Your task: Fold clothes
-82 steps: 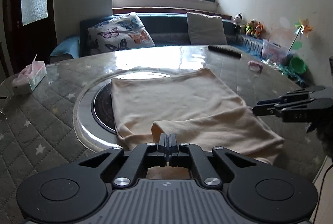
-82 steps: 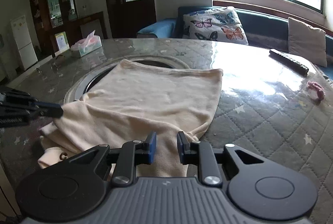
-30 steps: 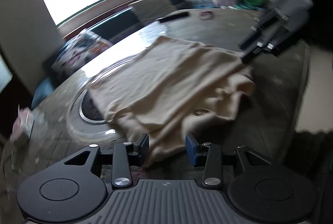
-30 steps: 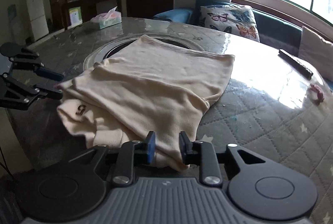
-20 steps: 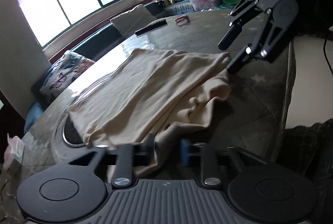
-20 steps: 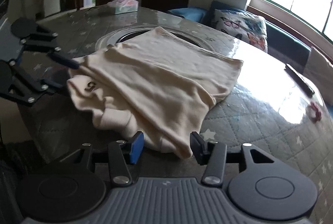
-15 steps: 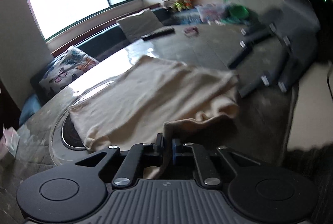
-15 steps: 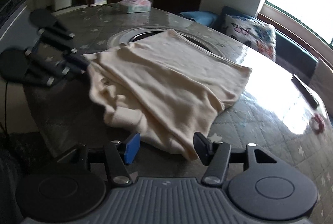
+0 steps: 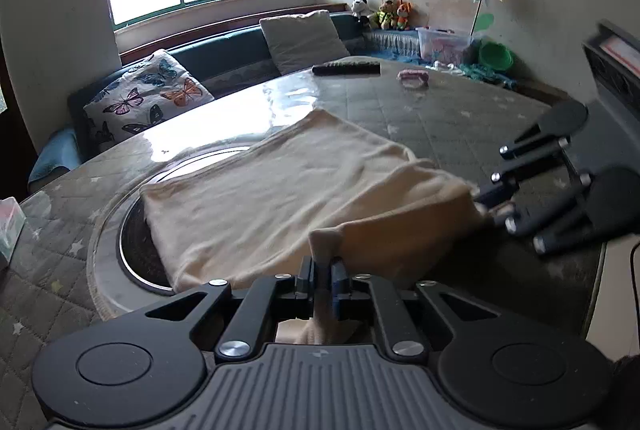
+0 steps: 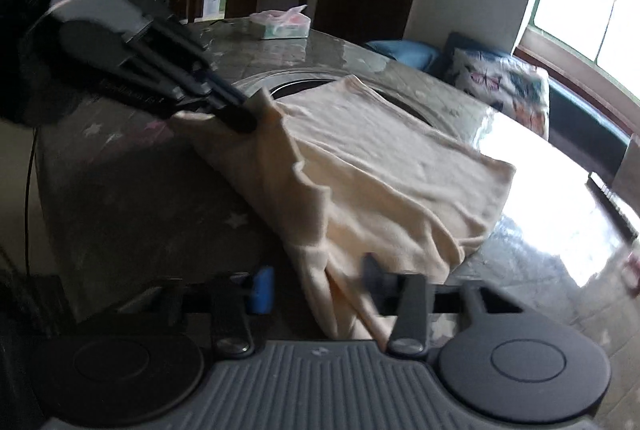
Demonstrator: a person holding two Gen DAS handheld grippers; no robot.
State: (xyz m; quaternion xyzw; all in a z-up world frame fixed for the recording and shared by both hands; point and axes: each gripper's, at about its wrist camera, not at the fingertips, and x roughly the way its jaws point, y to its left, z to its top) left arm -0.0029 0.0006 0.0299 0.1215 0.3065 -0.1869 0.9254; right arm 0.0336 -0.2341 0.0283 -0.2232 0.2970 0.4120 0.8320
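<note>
A cream garment (image 9: 280, 190) lies part folded on the round table (image 9: 460, 118). My left gripper (image 9: 324, 276) pinches its near edge, which stands up between the pads. The jaws are easing open a little, but the pads still press on the cloth. In the right wrist view the garment (image 10: 380, 166) hangs between the fingers of my right gripper (image 10: 316, 282). Those jaws are closing and blurred, and the blue pad (image 10: 260, 290) is still clear of the cloth. From the left wrist view, the right gripper (image 9: 488, 206) sits at the garment's raised corner. My left gripper (image 10: 236, 114) shows at the other corner.
A remote (image 9: 346, 69) and a small pink item (image 9: 412, 77) lie at the table's far side. A tissue box (image 10: 280, 24) stands on the table beyond the left gripper. A round metal ring (image 9: 120, 242) is set into the tabletop under the garment. A sofa with cushions (image 9: 148, 98) runs behind.
The left jaws shut on the garment's near edge and lifted it. The right jaws opened wide, came to the opposite corner and now blur around the cloth. Both wrists rolled.
</note>
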